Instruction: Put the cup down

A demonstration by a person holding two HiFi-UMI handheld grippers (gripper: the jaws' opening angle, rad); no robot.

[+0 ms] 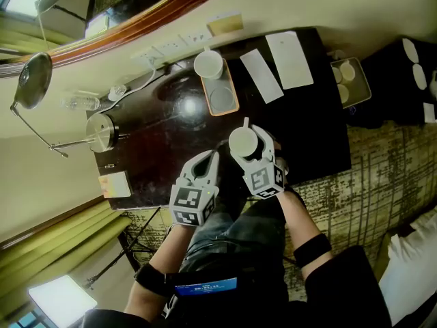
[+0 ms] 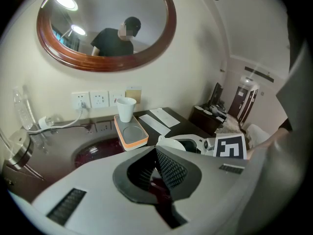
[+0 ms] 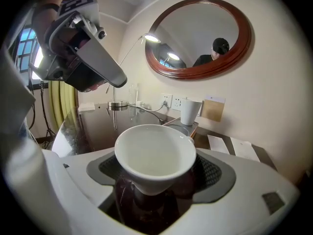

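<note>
The small white ceramic cup (image 3: pixel 155 155) stands upright, mouth up and narrow foot down, clamped at its sides by the wide-spread jaws of the right gripper (image 1: pixel 251 150), above the near edge of the dark glossy table (image 1: pixel 157 149). The left gripper (image 1: pixel 208 164) hovers just beside it, jaws pressed together on nothing. The square black-and-white markers on the grippers are the only clear print; the two white paper sheets (image 1: pixel 290 59) are too small to read. Only the head view shows the cup's place over the table and the orange-rimmed tray (image 1: pixel 235 96) with a taller white cup (image 1: pixel 208 64). The gripper views add the oval wood-framed mirror (image 2: pixel 105 65) and the white wall sockets (image 2: pixel 100 99).
</note>
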